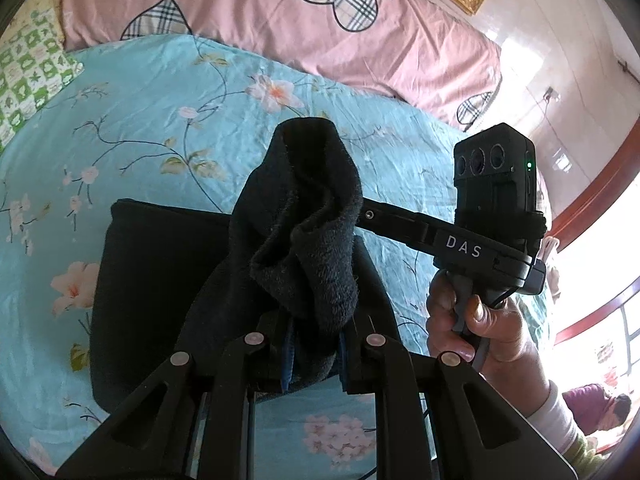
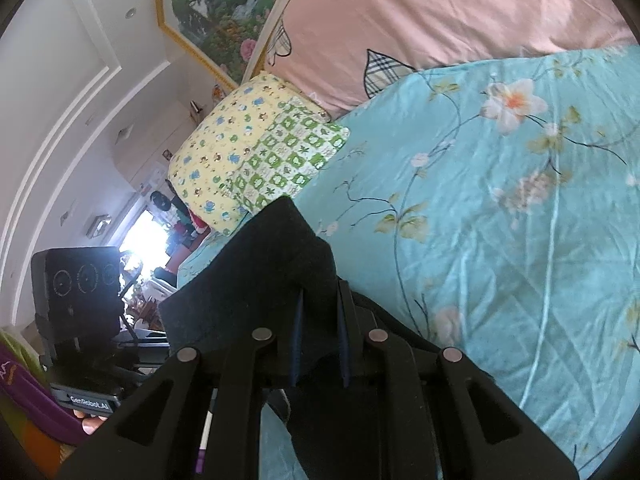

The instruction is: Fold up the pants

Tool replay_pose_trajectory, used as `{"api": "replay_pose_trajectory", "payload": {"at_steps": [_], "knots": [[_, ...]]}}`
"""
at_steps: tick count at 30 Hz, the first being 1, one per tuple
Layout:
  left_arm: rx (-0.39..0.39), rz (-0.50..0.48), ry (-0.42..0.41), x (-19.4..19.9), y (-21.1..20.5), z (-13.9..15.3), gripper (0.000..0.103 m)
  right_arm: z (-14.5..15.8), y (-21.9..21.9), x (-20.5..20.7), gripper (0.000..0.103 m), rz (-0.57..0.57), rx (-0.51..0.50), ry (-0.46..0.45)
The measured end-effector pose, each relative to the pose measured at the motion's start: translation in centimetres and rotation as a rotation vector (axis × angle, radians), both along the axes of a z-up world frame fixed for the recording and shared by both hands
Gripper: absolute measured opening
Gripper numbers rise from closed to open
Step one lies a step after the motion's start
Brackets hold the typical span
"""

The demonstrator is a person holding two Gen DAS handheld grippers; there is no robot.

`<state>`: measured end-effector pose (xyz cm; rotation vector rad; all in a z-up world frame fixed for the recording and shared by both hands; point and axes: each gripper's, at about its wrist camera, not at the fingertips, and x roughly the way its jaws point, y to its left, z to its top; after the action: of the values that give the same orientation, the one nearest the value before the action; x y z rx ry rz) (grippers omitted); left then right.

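Black pants (image 1: 160,280) lie partly flat on the blue floral bedsheet (image 1: 160,120), and one end is lifted into a bunch (image 1: 304,220). At the bottom of the left wrist view, my left gripper (image 1: 316,344) is shut on this raised fabric. The right gripper (image 1: 496,200), held by a hand (image 1: 460,320), reaches in from the right, its finger running into the same bunch. In the right wrist view my right gripper (image 2: 320,320) is shut on a raised fold of the pants (image 2: 280,264). The left gripper's body (image 2: 80,300) shows at the far left.
A pink pillow with plaid hearts (image 1: 320,40) lies along the head of the bed. A yellow and green patterned pillow (image 2: 256,148) sits in the corner. A framed painting (image 2: 224,12) hangs on the wall. A person (image 1: 600,408) sits low by the window.
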<state>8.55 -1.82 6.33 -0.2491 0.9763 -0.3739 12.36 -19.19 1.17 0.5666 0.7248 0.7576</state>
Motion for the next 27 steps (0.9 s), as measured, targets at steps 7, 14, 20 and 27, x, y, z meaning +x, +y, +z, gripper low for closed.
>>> {"api": "replay_pose_trajectory", "payload": {"at_steps": [7, 14, 20, 27], "knots": [[0.017, -0.021, 0.008, 0.7, -1.2, -0.9, 0.016, -1.1, -1.2, -0.6, 0.016, -0.033, -0.002, 0.023], [0.025, -0.025, 0.005, 1.0, -1.8, -2.0, 0.018, -1.9, -1.6, -1.0, 0.017, -0.068, -0.058, 0.044], [0.022, -0.036, -0.014, 0.9, -2.4, -2.5, 0.03, -1.9, -2.4, -1.4, 0.02, -0.131, -0.111, 0.062], [-0.006, -0.097, -0.032, 0.1, -3.2, -2.6, 0.054, -1.1, -4.5, -3.6, 0.032, -0.249, -0.15, 0.076]]}}
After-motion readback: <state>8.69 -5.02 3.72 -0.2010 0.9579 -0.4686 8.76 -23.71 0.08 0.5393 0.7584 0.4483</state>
